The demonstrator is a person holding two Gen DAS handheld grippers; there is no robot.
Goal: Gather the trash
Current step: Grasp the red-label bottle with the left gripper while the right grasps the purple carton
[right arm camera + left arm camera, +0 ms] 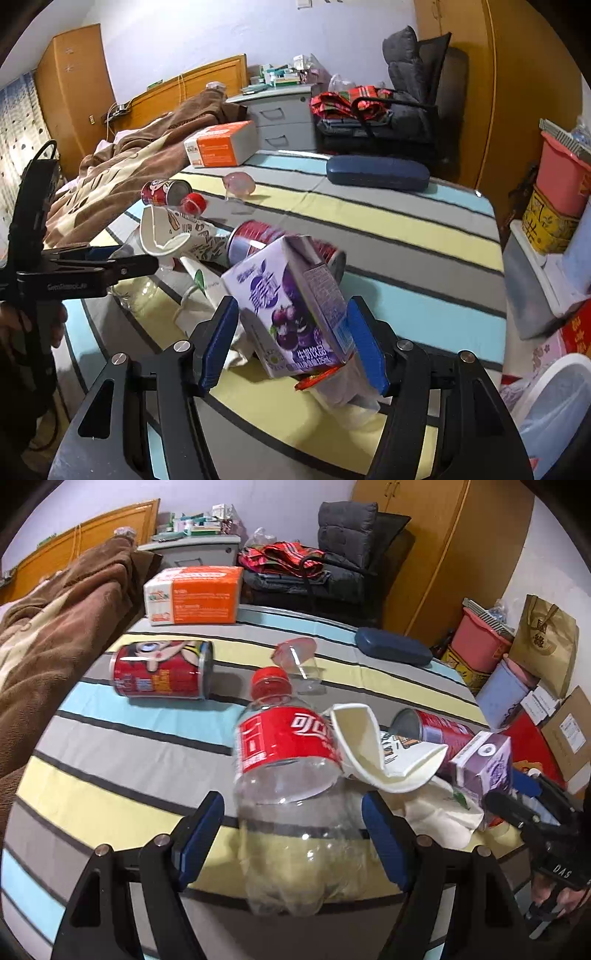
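Over on the far left, a brown blanket (55, 627) lay bunched along the striped bedsheet (122, 775). Next in line, a red can (162, 670) rested on its side, with an orange tissue pack (195, 594) behind it near the sheet's far edge. Centre stage: the left gripper (293, 834) sat around a clear plastic bottle (291, 786) with a red cap and red label, blue pads on either flank. There was a visible gap on each side, so the jaws stood released, not pressing. A small clear cup (301, 664) lay tipped beyond the bottle. Just right of the bottle, a crushed paper cup (373, 749) leaned against a second red can (439, 731).

And further right, the purple drink carton (295, 306) stood tilted between the right gripper (293, 339) and its blue pads. The right pad looked to be against the carton's side, the left pad apart from it; whether it was truly clamped, I could not tell. A dark blue glasses case (376, 171) lay well beyond, near the sheet's far edge, and pink and yellow bins (557, 184) stood stacked at the right.
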